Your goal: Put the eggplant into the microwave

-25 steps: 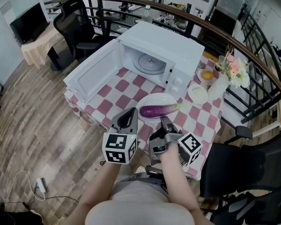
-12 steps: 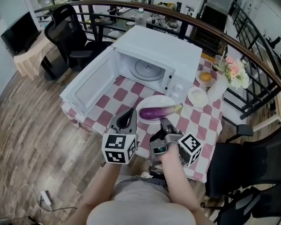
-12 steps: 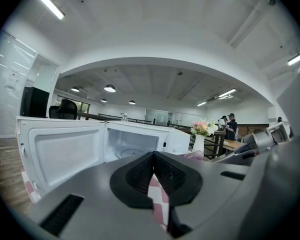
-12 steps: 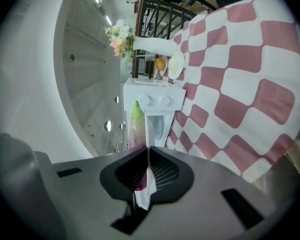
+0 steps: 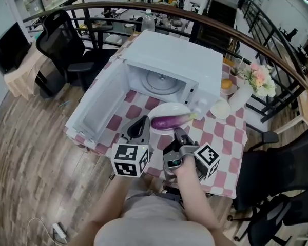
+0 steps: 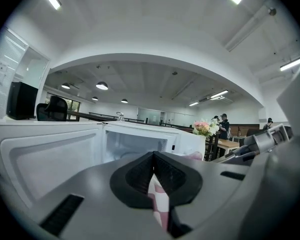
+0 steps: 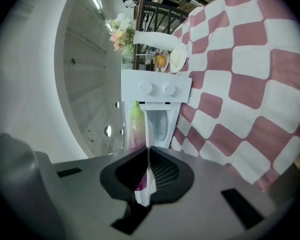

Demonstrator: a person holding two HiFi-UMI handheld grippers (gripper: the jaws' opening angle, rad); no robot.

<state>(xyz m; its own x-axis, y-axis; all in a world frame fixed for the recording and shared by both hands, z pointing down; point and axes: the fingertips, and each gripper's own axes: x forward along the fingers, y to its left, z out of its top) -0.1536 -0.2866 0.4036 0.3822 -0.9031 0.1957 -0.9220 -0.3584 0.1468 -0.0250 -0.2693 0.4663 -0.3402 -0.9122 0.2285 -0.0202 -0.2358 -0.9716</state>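
The left tool [image 5: 139,127] and right tool [image 5: 178,135] are held pressed together, empty, near the eggplant [image 5: 169,121]; the microwave [image 5: 177,60] is opened for it.

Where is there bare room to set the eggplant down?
Bare: the turntable inside the open microwave; the cloth between its door and the plate; the table's near right corner. Crowded: beside the microwave's right end, with saucer, bowl and flowers.

Table [image 5: 231,137] under checked cloth: holds microwave [image 5: 179,55] at eleven o'clock, plate [image 5: 167,106] at centre, saucer [image 5: 220,108] and vase [image 5: 239,97] at two o'clock.
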